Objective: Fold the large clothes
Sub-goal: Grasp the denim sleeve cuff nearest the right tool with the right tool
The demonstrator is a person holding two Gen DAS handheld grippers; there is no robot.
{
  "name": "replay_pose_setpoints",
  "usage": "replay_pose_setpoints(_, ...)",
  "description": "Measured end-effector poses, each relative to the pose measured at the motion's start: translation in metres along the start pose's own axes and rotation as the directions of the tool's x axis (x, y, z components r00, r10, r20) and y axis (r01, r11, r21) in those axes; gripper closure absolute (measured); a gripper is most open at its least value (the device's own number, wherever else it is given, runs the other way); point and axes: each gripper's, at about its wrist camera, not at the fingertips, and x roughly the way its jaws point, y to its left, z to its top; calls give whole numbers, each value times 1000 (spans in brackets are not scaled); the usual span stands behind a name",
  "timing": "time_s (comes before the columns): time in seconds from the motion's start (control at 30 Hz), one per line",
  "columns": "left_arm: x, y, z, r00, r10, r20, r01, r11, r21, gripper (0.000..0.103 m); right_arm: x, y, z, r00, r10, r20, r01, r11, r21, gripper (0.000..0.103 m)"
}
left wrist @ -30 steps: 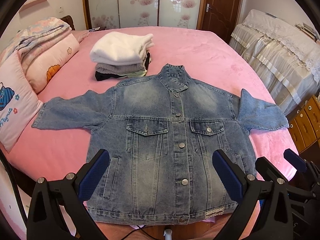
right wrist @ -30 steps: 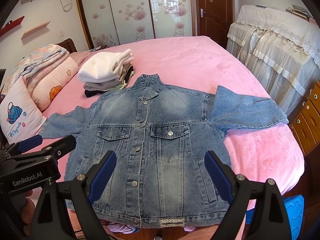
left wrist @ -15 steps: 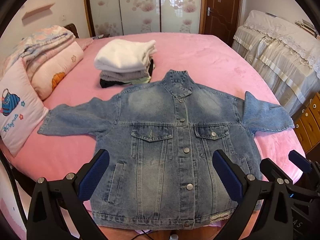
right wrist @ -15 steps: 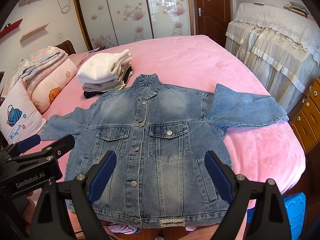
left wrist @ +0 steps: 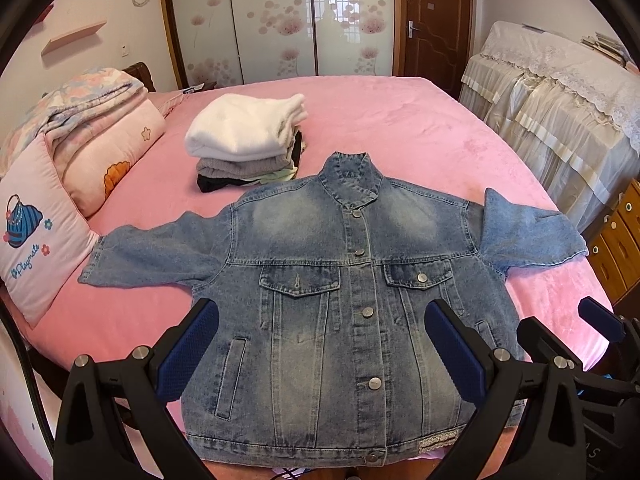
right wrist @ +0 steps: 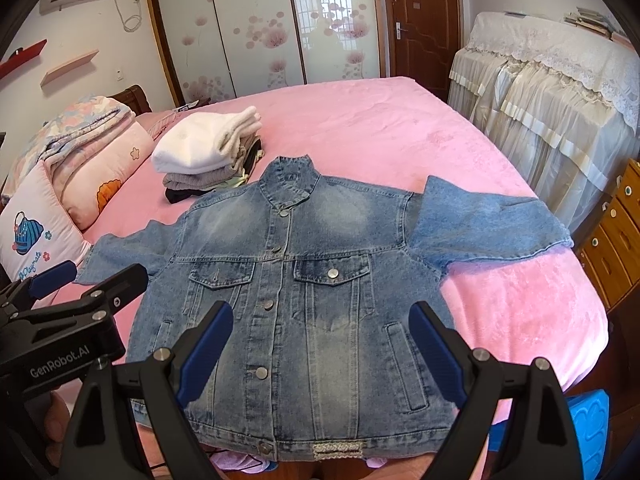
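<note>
Denim, heavy and stiff: the jacket point(left wrist: 352, 300) lies front-up and buttoned on the pink bed point(left wrist: 420, 128), its hem at the near edge and slightly over it, its collar toward the middle of the bed and the far wall. Its long axis, as spread, runs sleeve to sleeve, parallel to the near edge; the button line runs square to that, away from me. One sleeve reaches toward the pillows point(left wrist: 44, 240) at the left edge, the other toward the right edge, near the drawers point(left wrist: 616, 248). I hold both tongs above the hem, touching nothing: the left gripper point(left wrist: 318, 344) with its jaws spread wide and empty, the right gripper point(right wrist: 320, 344) likewise gaping and empty, the two just beside each other. Risks, as I judge them: thick denim may slip from a shallow pinch, so a bite at a single layer of a sleeve cuff could let go mid-fold; a hem hanging off the near edge could drag the whole jacket floorward if I tug toward myself; metal buttons may keep a fold from lying flat if the crease crosses them. The stack of folded clothes point(left wrist: 246, 144) sits just beyond the left shoulder, near enough that a sleeve swung wide could knock it askew.
</note>
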Motion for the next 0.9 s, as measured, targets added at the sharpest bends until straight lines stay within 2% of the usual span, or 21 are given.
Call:
replay_pose_setpoints(0.27,-8,-18,23,999,-33,39,31,999,34,1,-15,-12,20,998,1,67,0,1000,-24,13)
replay_pose_setpoints(0.43,-15,-38,48,995,-52,80,47,997,67,1,-29,-32,44,991,7,131,-3,1000,-28,13)
replay_pose_setpoints(0.57,-18,-55,67,993,-71,99,66,996,55,1,-41,-51,60,983,4,182,3,999,-35,13)
replay_pose_setpoints(0.7,-16,-74,84,988,-109,105,104,993,53,1,-50,-77,73,971,-49,232,58,998,-31,13)
replay_pose_setpoints(0.9,-1,-124,100,984,-104,147,86,989,123,1,-46,-134,84,941,-158,299,157,987,27,13)
